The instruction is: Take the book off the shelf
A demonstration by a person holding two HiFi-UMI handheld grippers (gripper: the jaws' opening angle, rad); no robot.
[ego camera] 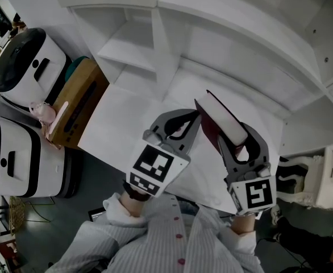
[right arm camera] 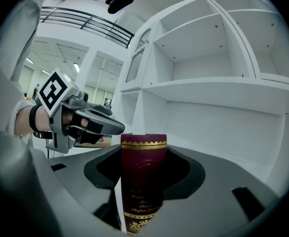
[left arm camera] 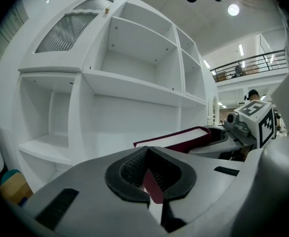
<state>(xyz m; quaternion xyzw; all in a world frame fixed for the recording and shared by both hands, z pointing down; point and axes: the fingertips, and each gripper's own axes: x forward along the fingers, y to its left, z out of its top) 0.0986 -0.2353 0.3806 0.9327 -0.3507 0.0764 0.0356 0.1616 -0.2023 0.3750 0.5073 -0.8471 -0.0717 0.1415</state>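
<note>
Book (right arm camera: 143, 181) is already clear of the shelf, standing spine-first between the fingers of the right gripper (ego camera: 236, 134). Those fingers are spread wide and press on both covers, with the gilt-banded spine upright and facing back toward the hand. From there the book's length runs straight ahead, away from the person, page edges up.

Just to its left, the left gripper (left arm camera: 147, 154) comes in at an angle, its fingertips at the book's left cover. Its fingers are drawn nearly together on a thin maroon sliver, which by its colour seems to be the cover's edge, though I can't be certain. The right hand, I judge, is the one truly bearing the weight.

Below both lies the white worktop (ego camera: 124, 115), with the book held above it and not resting on it. Beyond stands the white shelf (left arm camera: 134, 85), its compartments bare. What remains looks like drawing the book back along its own length, toward the body.
</note>
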